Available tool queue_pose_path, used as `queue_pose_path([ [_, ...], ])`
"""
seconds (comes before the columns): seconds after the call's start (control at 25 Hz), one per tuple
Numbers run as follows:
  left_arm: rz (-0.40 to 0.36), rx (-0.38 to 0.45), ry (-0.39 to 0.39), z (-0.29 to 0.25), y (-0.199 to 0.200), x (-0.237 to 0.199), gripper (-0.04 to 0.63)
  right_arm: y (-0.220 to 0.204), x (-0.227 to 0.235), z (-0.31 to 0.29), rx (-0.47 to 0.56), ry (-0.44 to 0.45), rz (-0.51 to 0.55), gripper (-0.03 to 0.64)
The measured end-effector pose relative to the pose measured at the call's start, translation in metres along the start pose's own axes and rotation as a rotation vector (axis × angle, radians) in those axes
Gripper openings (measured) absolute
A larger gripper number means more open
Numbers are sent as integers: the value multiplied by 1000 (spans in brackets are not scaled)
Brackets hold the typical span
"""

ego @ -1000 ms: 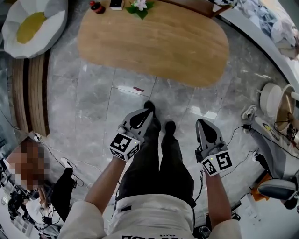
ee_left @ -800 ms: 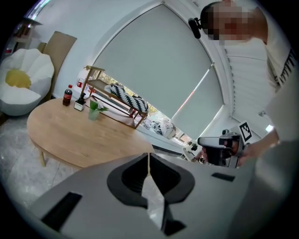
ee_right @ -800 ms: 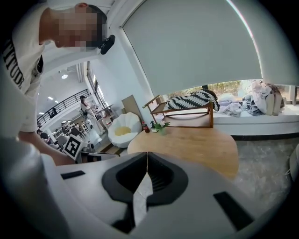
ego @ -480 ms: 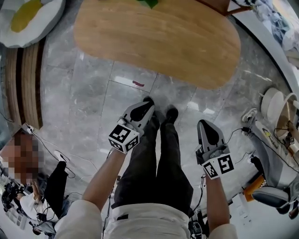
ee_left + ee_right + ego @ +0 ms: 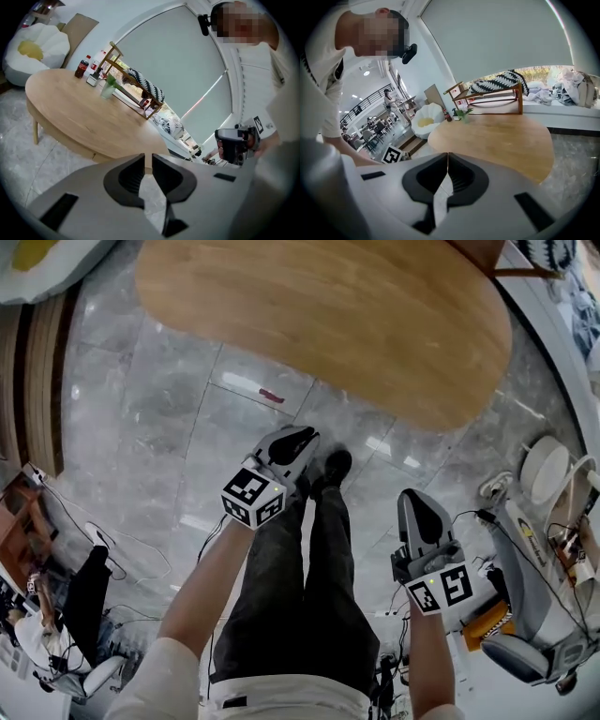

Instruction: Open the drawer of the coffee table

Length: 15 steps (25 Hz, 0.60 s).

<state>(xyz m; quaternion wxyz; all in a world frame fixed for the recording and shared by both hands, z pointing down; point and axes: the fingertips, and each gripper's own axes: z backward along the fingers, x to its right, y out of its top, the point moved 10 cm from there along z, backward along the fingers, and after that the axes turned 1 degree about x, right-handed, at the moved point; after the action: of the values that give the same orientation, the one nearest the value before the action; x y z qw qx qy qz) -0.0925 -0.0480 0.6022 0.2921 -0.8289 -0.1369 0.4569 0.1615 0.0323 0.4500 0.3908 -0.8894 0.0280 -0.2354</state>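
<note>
The oval wooden coffee table (image 5: 328,324) fills the top of the head view, above a grey marble floor. No drawer front shows from above. My left gripper (image 5: 305,435) hangs over my feet, short of the table's near edge. Its jaws are opening: a thin slit shows between the tips and nothing is in it. My right gripper (image 5: 412,495) sits lower right, shut and empty. In the left gripper view the left gripper (image 5: 147,161) points at the table's (image 5: 84,112) side rim. In the right gripper view the right gripper (image 5: 447,157) faces the table (image 5: 497,136), tips touching.
Bottles (image 5: 82,68) and a small plant (image 5: 108,86) stand on the far side of the table. A white flower-shaped cushion (image 5: 37,47) lies beyond it. Cables and a white round appliance (image 5: 544,465) crowd the floor at right. Wooden steps (image 5: 37,381) run along the left.
Both grippers have sunk toward the floor. The table has come nearer and larger in the head view. The left gripper's tips have parted slightly.
</note>
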Motion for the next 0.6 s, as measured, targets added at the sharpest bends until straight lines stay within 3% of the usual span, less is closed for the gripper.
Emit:
queue_pose_path([
  [0.12,1,2,-1,-18,-13,-15,74,-8,10,-16,-20,20,7,18],
  [0.6,77,23,9,-82,-73,-83,131,-49,37,-80,-120,148,51,18],
])
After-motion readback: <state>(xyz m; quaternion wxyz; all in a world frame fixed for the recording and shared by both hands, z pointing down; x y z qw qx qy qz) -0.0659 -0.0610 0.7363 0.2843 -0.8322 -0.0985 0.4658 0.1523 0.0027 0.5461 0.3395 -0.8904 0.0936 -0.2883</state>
